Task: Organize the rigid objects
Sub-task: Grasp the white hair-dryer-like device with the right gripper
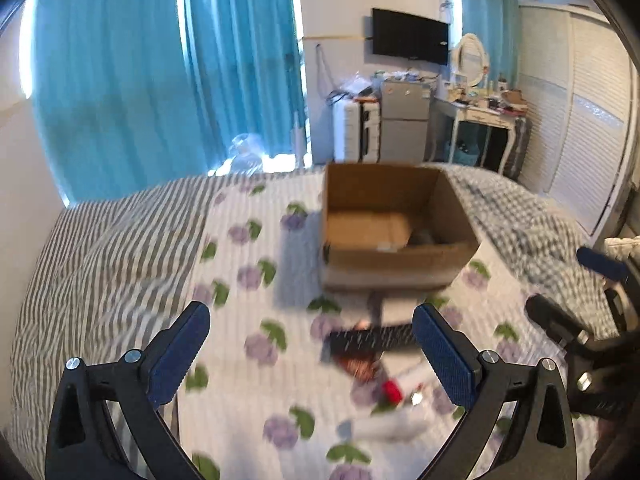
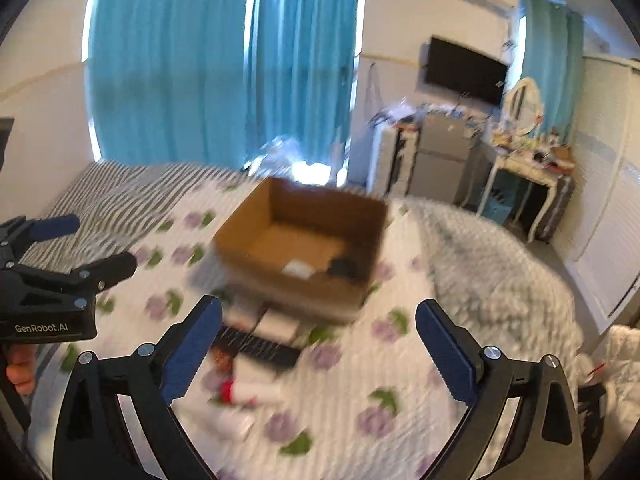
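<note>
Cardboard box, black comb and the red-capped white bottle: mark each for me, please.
cardboard box (image 1: 400, 268), left wrist view, on its near outer wall.
black comb (image 2: 260, 347), right wrist view, on the middle of its toothed bar.
red-capped white bottle (image 2: 260, 392), right wrist view, on its white body.

A bed (image 1: 132, 240) is seen spread with a grape-printed sheet over grey-striped bedding. Behind the bed, teal curtains (image 1: 160, 80) are hung full height, with daylight let in at their edges. Right of the curtains, a black television (image 1: 410, 36) is mounted on a white wall. Below the television, a grey cabinet (image 1: 404, 120) is placed, and beside that a white dressing table (image 1: 480, 120) with an oval mirror (image 1: 472, 58). Right of the dressing table, a white louvred wardrobe (image 1: 580, 120) is stood.
</note>
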{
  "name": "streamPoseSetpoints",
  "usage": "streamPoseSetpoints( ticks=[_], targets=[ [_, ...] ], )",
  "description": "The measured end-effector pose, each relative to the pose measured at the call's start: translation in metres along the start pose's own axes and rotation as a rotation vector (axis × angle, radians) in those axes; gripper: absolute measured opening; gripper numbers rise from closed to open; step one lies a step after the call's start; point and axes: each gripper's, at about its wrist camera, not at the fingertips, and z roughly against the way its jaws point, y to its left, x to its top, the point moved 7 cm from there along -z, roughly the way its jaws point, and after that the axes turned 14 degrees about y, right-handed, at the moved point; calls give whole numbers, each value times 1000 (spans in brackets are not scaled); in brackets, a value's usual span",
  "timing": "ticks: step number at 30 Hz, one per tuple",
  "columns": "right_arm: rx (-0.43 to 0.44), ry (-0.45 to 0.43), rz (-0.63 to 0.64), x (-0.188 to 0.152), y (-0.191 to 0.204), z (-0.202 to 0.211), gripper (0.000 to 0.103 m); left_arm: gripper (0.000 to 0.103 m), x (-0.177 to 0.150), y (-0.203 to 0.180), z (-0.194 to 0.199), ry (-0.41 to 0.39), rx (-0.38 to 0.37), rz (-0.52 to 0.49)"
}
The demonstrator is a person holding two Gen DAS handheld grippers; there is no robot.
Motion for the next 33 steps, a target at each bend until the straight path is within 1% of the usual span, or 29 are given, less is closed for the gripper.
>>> streamPoseSetpoints(
  ticks=[2,5,8,10,13,15,17,19,21,22,23,24,25,27,28,31,33],
  targets=[
    [28,41,24,-21,18,-18,98,103,-21,7,-13,29,-2,25],
    [48,95,66,-50,43,-50,98,103,-46,18,-35,41,18,63],
    [53,160,102,-79,62,-85,98,103,-65,28,-59,60,50,96],
    [63,198,143,-93,78,-106,98,103,-75,32,-73,83,59,95],
    [87,249,184,-106,92,-127,98,103,-87,37,-89,116,89,82],
    [101,274,203,-114,101,-139,98,103,-89,38,-96,123,89,80],
    [115,307,224,-120,110,-152,93,103,-92,37,-100,130,81,77],
    [106,337,250,-126,116,-164,92,103,-95,38,-105,146,82,78],
    [67,344,270,-130,119,-172,92,103,-96,40,-106,155,78,84],
    [62,344,271,-130,120,-173,92,103,-96,41,-107,160,74,90],
    [56,341,261,-129,118,-176,90,103,-97,43,-108,164,72,99],
    [50,341,253,-128,117,-177,84,103,-96,44,-109,166,70,106],
    [34,344,243,-128,113,-179,74,103,-97,45,-108,166,67,113],
    [4,338,224,-127,105,-178,60,103,-96,45,-107,163,67,115],
    [14,337,209,-126,101,-176,57,103,-97,44,-106,161,72,112],
    [85,322,138,-123,87,-163,57,103,-97,40,-105,163,93,93],
    [93,302,112,-118,78,-151,56,103,-96,36,-105,163,101,77]
  ],
)
